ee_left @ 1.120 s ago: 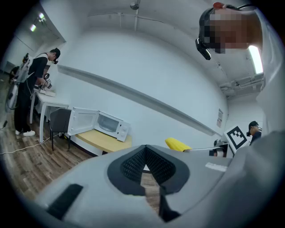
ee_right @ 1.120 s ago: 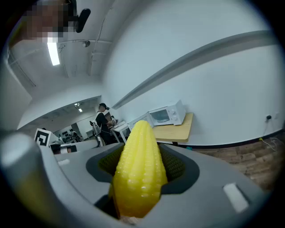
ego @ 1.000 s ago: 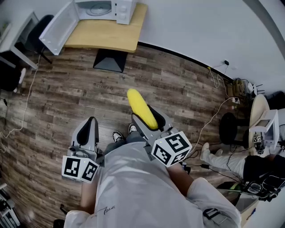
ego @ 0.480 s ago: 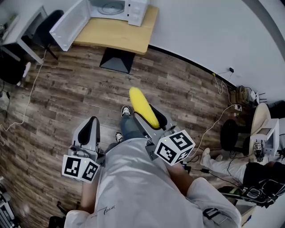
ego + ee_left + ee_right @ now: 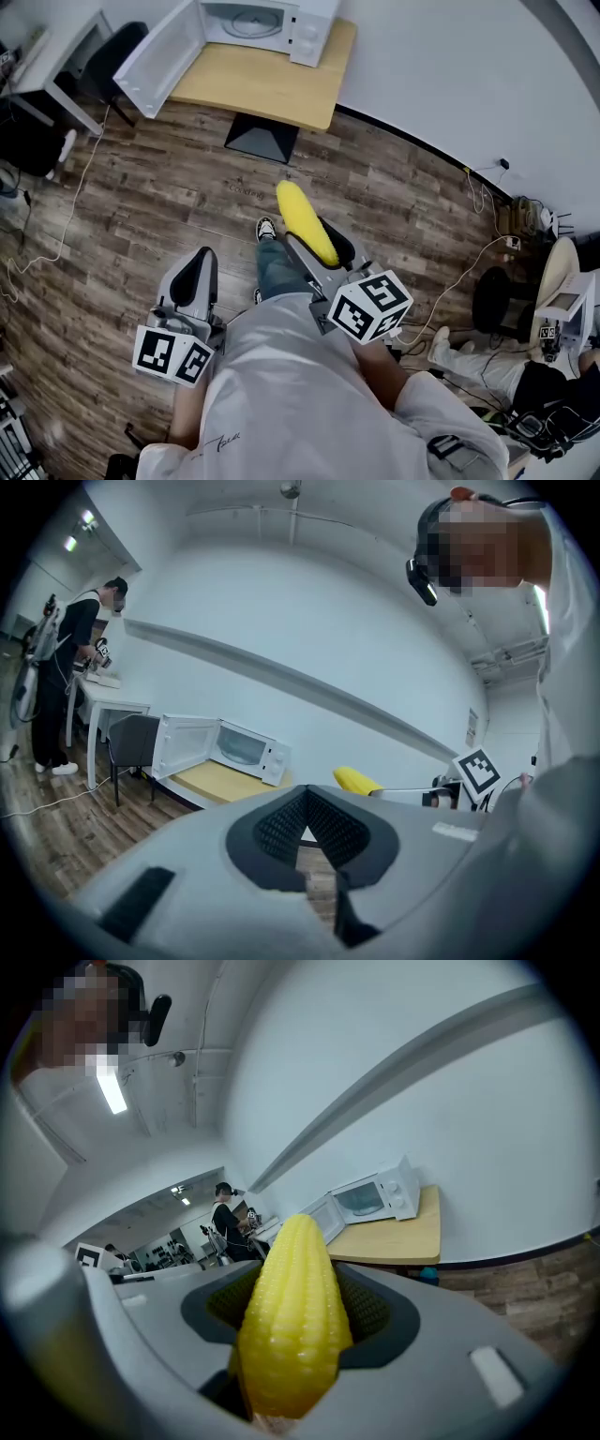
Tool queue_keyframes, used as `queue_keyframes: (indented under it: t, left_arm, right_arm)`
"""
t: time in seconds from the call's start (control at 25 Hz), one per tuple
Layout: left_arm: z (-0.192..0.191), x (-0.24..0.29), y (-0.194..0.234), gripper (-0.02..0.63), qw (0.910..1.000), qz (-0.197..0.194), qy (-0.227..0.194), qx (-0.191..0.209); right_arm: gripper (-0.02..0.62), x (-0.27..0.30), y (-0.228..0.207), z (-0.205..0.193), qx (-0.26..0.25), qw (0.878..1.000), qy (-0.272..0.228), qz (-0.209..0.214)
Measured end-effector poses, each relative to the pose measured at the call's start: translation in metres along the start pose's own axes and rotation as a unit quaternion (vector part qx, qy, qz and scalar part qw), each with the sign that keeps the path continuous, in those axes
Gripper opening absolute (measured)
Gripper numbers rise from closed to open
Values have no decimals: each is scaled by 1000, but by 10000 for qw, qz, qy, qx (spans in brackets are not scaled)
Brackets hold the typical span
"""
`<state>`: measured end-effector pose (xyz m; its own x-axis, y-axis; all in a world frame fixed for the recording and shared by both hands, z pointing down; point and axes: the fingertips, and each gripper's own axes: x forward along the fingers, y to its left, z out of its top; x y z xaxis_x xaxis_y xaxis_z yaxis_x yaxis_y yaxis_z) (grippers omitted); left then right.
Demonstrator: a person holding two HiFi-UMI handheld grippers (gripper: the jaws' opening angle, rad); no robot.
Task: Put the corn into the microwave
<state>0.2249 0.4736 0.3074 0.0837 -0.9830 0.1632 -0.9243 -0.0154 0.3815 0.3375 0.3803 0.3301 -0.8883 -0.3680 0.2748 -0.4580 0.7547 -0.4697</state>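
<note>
A yellow corn cob [image 5: 307,223] sticks out forward from my right gripper [image 5: 319,242], whose jaws are shut on its lower half; in the right gripper view the corn [image 5: 292,1316] fills the space between the pads. The white microwave [image 5: 262,21] stands with its door [image 5: 164,52] swung open on a wooden table [image 5: 272,89] at the top of the head view, well ahead of both grippers. It also shows far off as the microwave [image 5: 375,1196] and the microwave [image 5: 246,749]. My left gripper [image 5: 195,275] hangs lower left, pads together, holding nothing.
The table's black base [image 5: 261,141] rests on the wood floor. A dark chair [image 5: 112,61] and a white desk [image 5: 56,56] stand to the left. Cables trail over the floor [image 5: 56,234]. A person [image 5: 56,696] stands at that desk; another sits at the right [image 5: 487,347].
The person has walked forward: the microwave and table sit lower and nearer in the head view. Both grippers came along, the corn still clamped in the right one.
</note>
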Motion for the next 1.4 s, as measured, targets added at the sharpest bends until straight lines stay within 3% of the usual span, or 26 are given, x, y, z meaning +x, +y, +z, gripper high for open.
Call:
queue_keyframes:
  t: [0.48, 1.08, 1.4]
  left_arm:
    - [35, 99, 51, -9, 9995, -101, 312, 41]
    - [75, 210, 96, -9, 9994, -62, 322, 143]
    - [92, 242, 112, -9, 9998, -15, 139, 152]
  right_arm:
    - [261, 101, -41, 55, 121, 9995, 139, 247]
    - [261, 196, -103, 109, 242, 9983, 267, 462]
    - [261, 225, -124, 126, 233, 9982, 299, 468]
